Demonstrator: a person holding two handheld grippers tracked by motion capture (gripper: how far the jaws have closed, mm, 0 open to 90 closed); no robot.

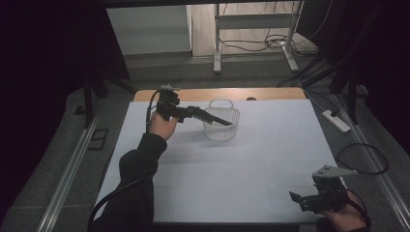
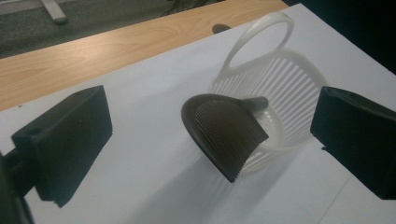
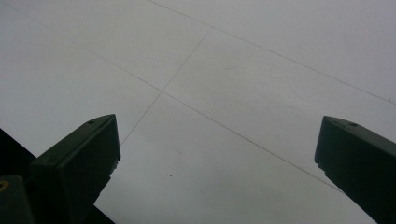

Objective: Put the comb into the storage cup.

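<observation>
White sheeting covers the table (image 1: pixel 241 159), its wooden edge showing at the far side, with dark floor and cables beyond. Over it, the left gripper (image 2: pixel 210 140) hangs with its jaws spread wide and nothing between the pads. Just ahead of them, a dark ribbed dustpan (image 2: pixel 224 133) leans tilted in a white slatted basket (image 2: pixel 289 88), its handle pointing inward. At the near right corner, the right gripper (image 3: pixel 217 154) rests wide open above bare sheeting.
</observation>
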